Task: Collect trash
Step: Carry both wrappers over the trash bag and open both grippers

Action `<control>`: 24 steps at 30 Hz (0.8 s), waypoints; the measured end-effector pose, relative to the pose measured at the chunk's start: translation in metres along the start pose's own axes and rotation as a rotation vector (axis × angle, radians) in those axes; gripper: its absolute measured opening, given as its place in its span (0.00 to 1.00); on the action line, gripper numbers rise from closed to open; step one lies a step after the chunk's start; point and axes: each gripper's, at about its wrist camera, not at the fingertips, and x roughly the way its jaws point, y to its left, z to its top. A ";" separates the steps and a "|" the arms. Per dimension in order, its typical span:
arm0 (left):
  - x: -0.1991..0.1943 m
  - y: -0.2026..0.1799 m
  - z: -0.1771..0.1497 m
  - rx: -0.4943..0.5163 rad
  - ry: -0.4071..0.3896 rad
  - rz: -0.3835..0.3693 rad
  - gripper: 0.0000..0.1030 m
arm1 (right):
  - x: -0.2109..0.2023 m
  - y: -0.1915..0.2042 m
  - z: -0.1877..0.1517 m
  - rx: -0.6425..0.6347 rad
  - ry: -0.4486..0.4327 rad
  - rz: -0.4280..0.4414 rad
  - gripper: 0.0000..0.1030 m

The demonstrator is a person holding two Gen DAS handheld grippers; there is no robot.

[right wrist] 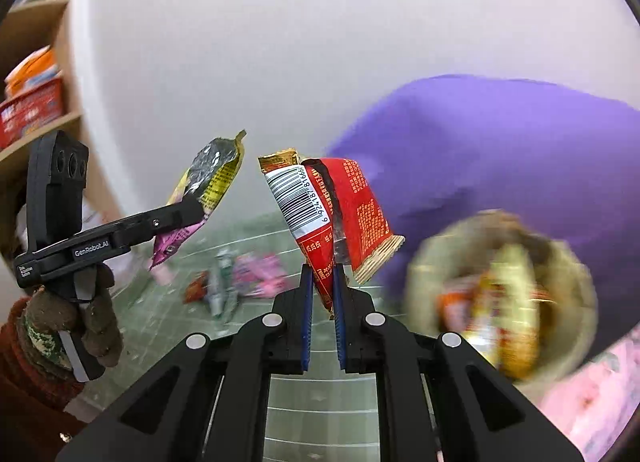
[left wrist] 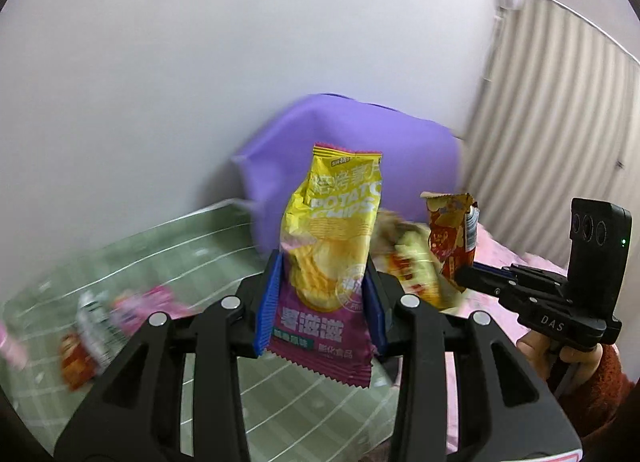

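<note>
Both grippers hang in open air in front of a plain white wall (left wrist: 200, 62), with nothing above them. Between the left gripper (left wrist: 320, 294) and the right gripper (right wrist: 322, 302) there is a free gap. Ahead stands a purple cushion (right wrist: 500, 150) which blocks the way forward on the right side. Below it a round basket (right wrist: 424, 274) full of wrappers takes space. On the green checked cover (left wrist: 192, 254), loose wrappers (right wrist: 240, 278) lie. A shelf (right wrist: 36, 102) closes the far left.
</note>
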 end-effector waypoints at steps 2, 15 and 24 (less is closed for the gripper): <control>0.019 -0.023 0.007 0.037 0.016 -0.066 0.34 | -0.020 -0.023 0.001 0.018 -0.016 -0.075 0.11; 0.149 -0.112 0.015 0.180 0.222 -0.248 0.35 | -0.020 -0.140 -0.005 0.156 0.097 -0.200 0.11; 0.253 -0.127 -0.015 0.294 0.446 -0.105 0.34 | 0.075 -0.181 -0.022 0.129 0.327 -0.144 0.11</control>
